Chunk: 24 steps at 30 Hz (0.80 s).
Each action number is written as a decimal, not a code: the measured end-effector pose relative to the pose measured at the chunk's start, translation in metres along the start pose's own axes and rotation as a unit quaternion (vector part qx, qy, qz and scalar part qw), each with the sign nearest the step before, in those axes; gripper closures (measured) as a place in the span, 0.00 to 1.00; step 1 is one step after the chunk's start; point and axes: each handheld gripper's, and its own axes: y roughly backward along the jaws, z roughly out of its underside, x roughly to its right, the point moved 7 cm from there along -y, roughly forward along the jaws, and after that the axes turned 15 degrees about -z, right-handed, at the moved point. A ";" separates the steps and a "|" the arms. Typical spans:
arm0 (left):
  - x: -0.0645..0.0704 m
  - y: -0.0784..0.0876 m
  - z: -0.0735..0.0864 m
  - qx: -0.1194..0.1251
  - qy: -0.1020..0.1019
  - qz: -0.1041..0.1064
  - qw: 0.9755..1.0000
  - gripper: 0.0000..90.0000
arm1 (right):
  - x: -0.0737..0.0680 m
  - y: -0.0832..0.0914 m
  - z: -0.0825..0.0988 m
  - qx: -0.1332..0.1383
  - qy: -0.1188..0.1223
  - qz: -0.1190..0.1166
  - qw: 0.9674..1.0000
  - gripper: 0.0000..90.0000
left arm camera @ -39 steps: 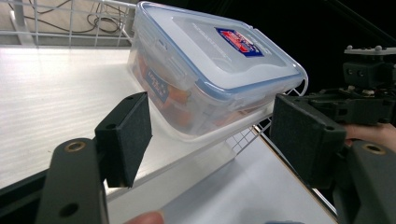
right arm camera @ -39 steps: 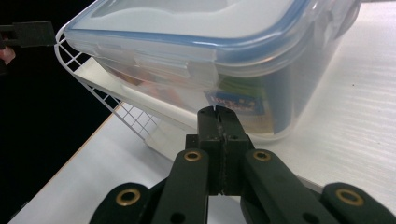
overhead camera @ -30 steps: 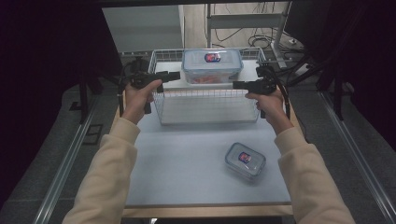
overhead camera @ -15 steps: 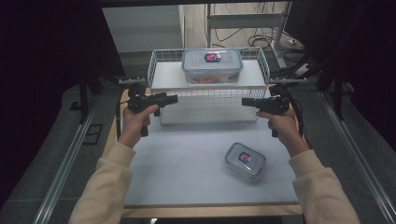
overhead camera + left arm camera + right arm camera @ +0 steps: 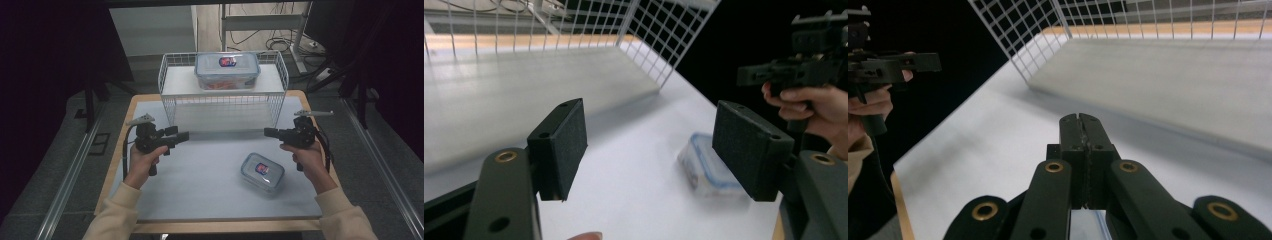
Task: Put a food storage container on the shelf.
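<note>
Currently both hands are held above the bench (image 5: 200,200), forearms coming in from the near edge, wrists roughly level, each gripper pointing inward at the other. Left gripper (image 5: 181,136) sits over the left side of the bench, in front of the wire basket (image 5: 172,107); jaws stand wide apart with nothing between them, seen clearly in the left gripper view (image 5: 649,145). Right gripper (image 5: 269,132) is over the right side, jaws pressed fully together and empty, as the right gripper view (image 5: 1081,125) shows. Small lidded container (image 5: 262,172) lies on the bench at near right, just below and near-left of the right hand (image 5: 305,155), not touched by either gripper. It shows past the left gripper's pads (image 5: 706,165) too. Larger lidded container (image 5: 227,70) sits on the white shelf (image 5: 180,85) inside the basket at the far side, well apart from both grippers.
</note>
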 end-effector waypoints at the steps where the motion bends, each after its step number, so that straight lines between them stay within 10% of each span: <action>1: 0.000 -0.001 0.006 -0.003 -0.001 0.000 1.000 0.33 | -0.001 0.000 0.005 -0.002 0.002 -0.001 1.000 0.99; 24: 0.008 -0.006 0.073 -0.052 -0.016 -0.025 0.998 0.30 | -0.017 0.004 0.064 -0.041 0.018 0.013 0.999 0.99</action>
